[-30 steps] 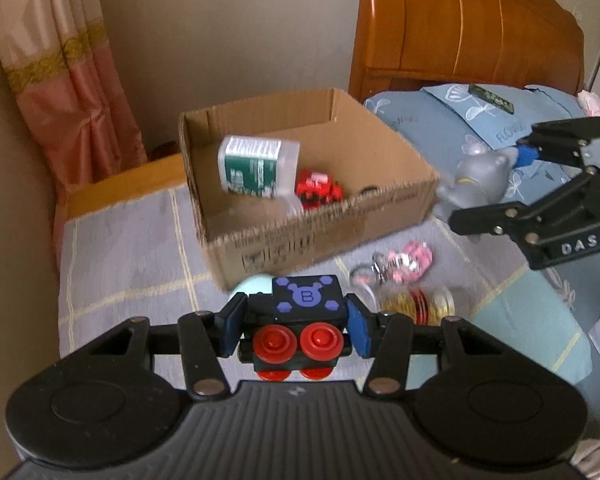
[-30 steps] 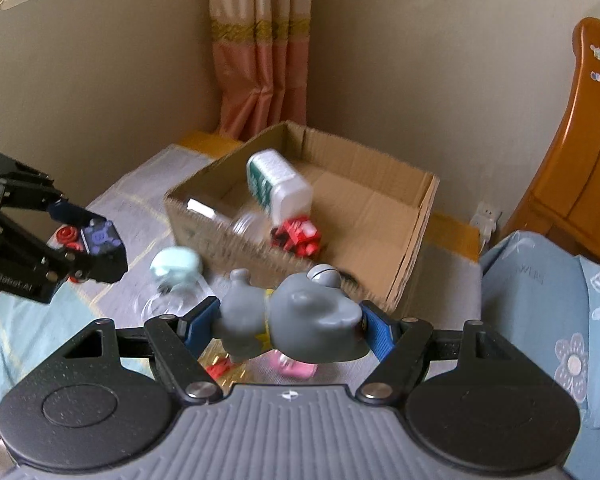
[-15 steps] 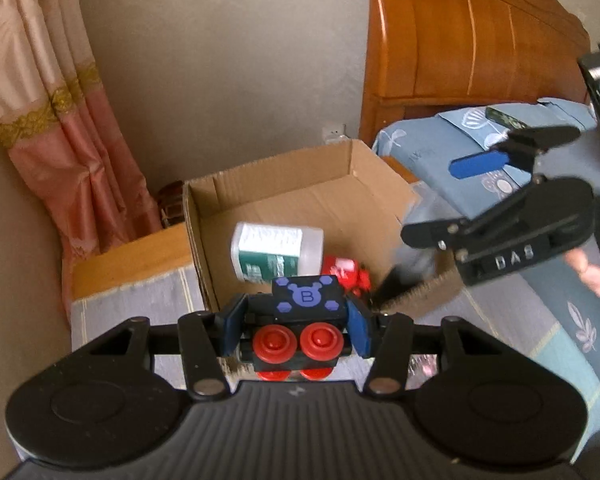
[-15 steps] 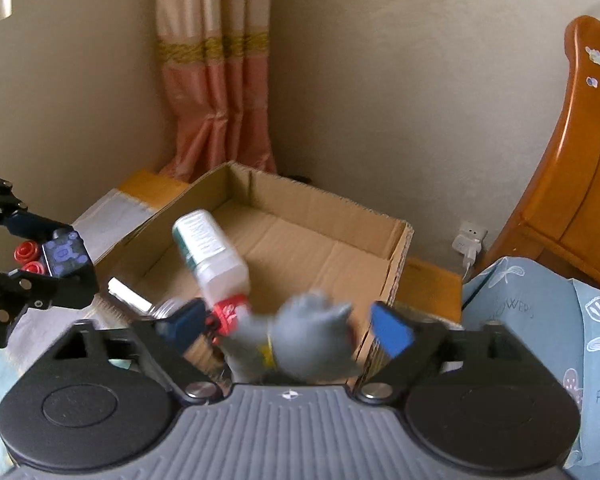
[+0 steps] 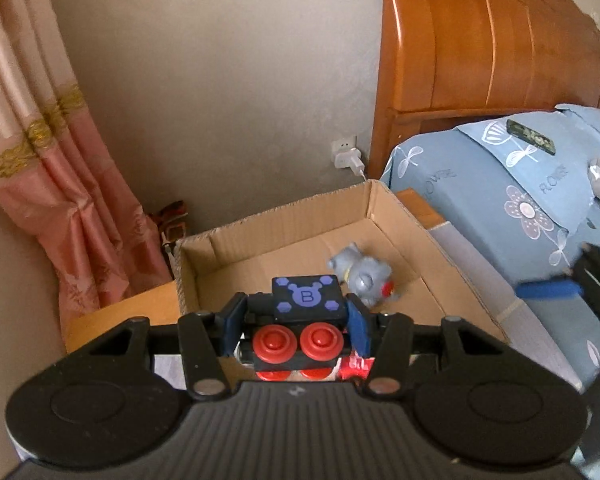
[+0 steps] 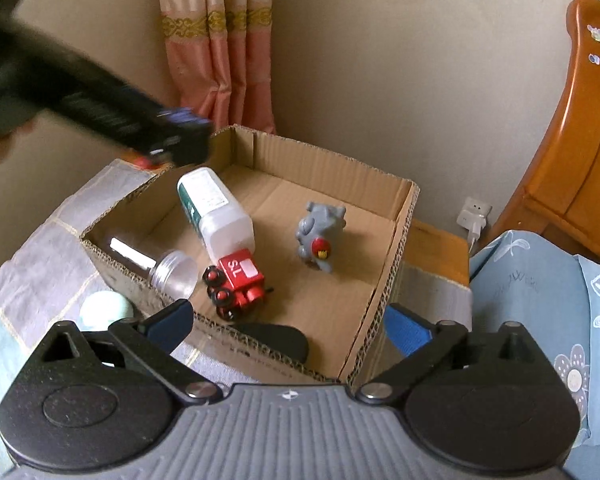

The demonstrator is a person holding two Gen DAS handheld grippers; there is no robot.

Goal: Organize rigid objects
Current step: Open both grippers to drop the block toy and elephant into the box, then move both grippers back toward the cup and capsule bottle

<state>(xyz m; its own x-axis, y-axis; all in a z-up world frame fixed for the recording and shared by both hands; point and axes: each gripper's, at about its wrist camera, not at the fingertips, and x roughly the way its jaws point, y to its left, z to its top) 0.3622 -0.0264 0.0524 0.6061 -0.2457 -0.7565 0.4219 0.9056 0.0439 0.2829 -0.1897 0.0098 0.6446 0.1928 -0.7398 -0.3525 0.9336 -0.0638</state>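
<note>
Between the blue pads of the left gripper (image 5: 296,330), a black toy block (image 5: 302,320) with red wheels and a purple "B" badge is being clamped tight, hanging over the near edge of the cardboard box (image 5: 284,216). Ahead of that gripper and a little to its right, a grey elephant figure (image 5: 360,274) is lying on the box floor, touching neither tool.

Beyond the right gripper (image 6: 286,330), whose jaws are opening wide with nothing between them, the same elephant is sitting free toward the far right part of the box. Straight ahead of its left finger, a red toy train (image 6: 238,284) is resting against a white bottle (image 6: 216,214) with a green label, which is leaning tilted over it. Left of the train, a clear jar (image 6: 162,266) is lying on its side against the box wall. Outside the box, just ahead of the right gripper's left finger, a pale mint round object (image 6: 104,310) is sitting on the checked cloth (image 6: 48,248). Up and to the left, the left gripper is showing only as a dark blur.
</note>
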